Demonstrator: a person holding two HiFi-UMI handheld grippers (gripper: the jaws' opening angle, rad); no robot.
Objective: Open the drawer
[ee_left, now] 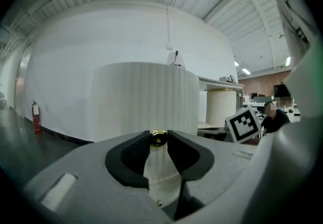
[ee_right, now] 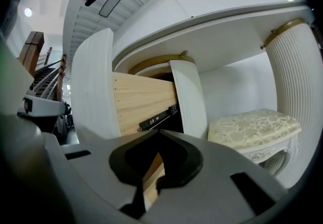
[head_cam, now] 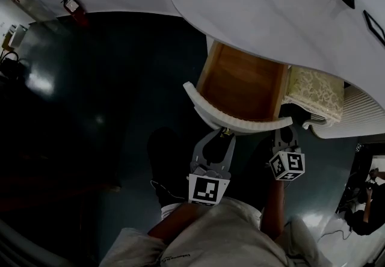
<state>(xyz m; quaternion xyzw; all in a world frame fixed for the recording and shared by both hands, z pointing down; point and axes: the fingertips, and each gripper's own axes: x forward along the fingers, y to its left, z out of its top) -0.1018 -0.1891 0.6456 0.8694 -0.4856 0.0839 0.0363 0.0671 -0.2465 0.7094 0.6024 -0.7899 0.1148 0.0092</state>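
Observation:
The drawer (head_cam: 240,82) stands pulled out from under the white round table (head_cam: 271,1), its wooden inside showing behind a curved white ribbed front (head_cam: 234,120). My left gripper (head_cam: 225,133) is at the middle of that front. In the left gripper view its black pads (ee_left: 132,153) close on the small gold knob (ee_left: 158,138) before the ribbed front (ee_left: 146,97). My right gripper (head_cam: 284,136) hangs just right of the drawer's front corner, touching nothing. In the right gripper view its jaws (ee_right: 159,133) meet at the tips, empty, facing the drawer's wooden side (ee_right: 144,102) and metal runner (ee_right: 159,116).
A cushioned white stool (head_cam: 316,91) stands right of the drawer under the table, also in the right gripper view (ee_right: 252,124). A ribbed table pedestal (ee_right: 298,97) is at far right. The floor (head_cam: 108,91) is dark and glossy. A red fire extinguisher (head_cam: 73,7) stands by the far wall.

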